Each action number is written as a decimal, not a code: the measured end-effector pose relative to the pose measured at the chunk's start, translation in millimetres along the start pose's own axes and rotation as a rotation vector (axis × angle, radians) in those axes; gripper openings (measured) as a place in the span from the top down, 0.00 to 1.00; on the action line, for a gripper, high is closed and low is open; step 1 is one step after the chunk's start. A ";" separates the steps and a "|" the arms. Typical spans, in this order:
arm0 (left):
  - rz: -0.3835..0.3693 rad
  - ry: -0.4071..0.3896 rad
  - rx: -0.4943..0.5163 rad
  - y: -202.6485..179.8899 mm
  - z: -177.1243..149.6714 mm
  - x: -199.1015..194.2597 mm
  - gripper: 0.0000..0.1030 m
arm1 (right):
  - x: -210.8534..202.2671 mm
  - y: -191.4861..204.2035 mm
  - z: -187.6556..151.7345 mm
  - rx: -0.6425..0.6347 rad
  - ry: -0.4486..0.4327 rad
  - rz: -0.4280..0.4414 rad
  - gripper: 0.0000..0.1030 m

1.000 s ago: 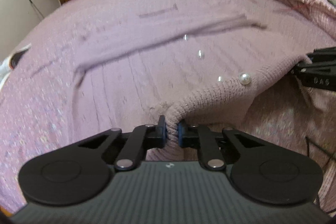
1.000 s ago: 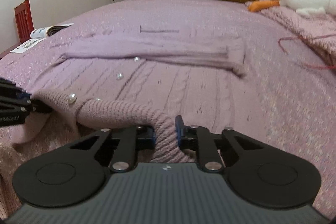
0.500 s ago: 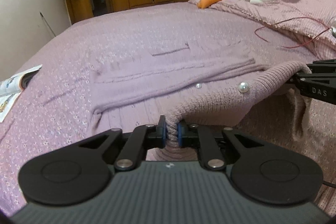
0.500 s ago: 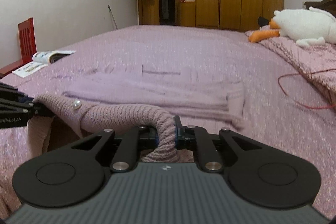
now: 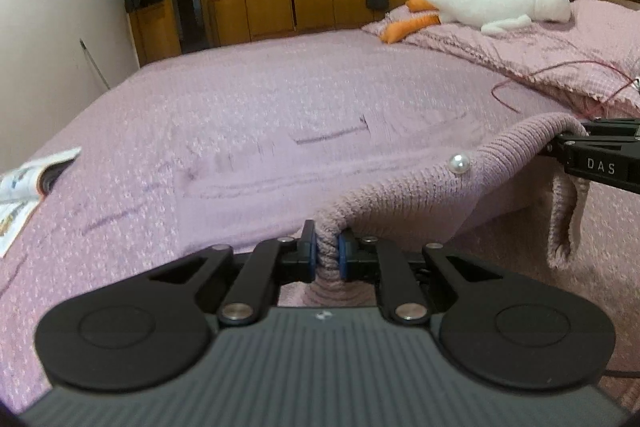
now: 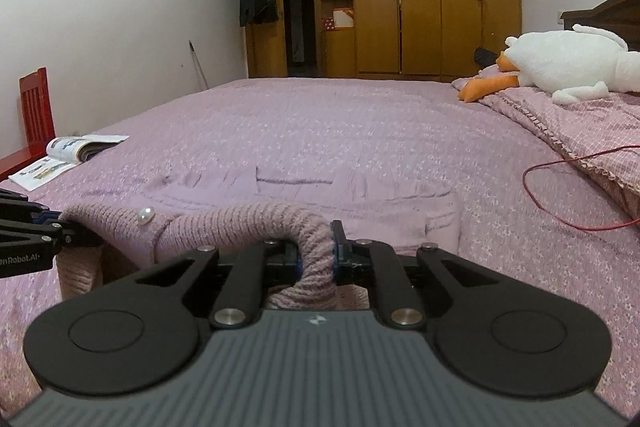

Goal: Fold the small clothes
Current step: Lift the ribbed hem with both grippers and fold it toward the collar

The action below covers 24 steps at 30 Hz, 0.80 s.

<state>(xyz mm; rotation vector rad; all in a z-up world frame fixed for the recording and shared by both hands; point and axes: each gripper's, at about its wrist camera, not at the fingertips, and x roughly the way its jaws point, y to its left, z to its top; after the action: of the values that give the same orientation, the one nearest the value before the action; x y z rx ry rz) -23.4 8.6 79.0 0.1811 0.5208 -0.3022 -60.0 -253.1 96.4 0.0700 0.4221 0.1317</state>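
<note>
Both claws are clamped on the same ribbed hem of the pink knitted cardigan: the left claw pinches one corner of it, the right claw the other, so the band hangs between them as a sagging bridge with a pearl button on it. From the left claw the hem runs off toward two o'clock, ending at the right claw; from the right claw it runs toward ten o'clock. So the held edge lies across the bed, side to side. The rest of the cardigan lies flat ahead at twelve o'clock, sleeves folded across it. I'd judge the next move to be carrying this raised hem straight forward over the body, both hands level.
</note>
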 end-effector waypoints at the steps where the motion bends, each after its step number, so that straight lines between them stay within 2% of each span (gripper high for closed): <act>1: 0.006 -0.005 0.002 0.4 1.4 1.8 0.88 | 1.8 0.2 1.8 0.003 -0.005 0.000 0.87; 8: 0.045 -0.044 -0.006 6.4 18.4 16.1 0.88 | 24.2 3.4 20.3 -0.010 -0.031 -0.030 0.87; 15: 0.037 -0.043 0.009 21.4 51.7 64.4 0.88 | 72.3 3.0 41.0 -0.044 0.011 -0.070 0.87; 18: 0.038 -0.022 0.008 26.2 58.2 88.5 0.88 | 102.8 1.5 43.8 -0.052 0.055 -0.076 0.87; 21: 0.048 0.023 0.024 28.7 56.3 118.7 0.87 | 142.6 -2.7 39.6 -0.045 0.135 -0.076 0.87; 24: 0.057 0.105 0.026 30.3 44.6 155.9 0.86 | 181.4 -7.2 25.8 -0.022 0.227 -0.085 0.87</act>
<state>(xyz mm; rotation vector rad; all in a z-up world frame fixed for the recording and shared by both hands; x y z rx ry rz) 135.6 -10.8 39.9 0.2375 0.6143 -0.2447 115.4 -235.6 46.0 0.0150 0.6494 0.0609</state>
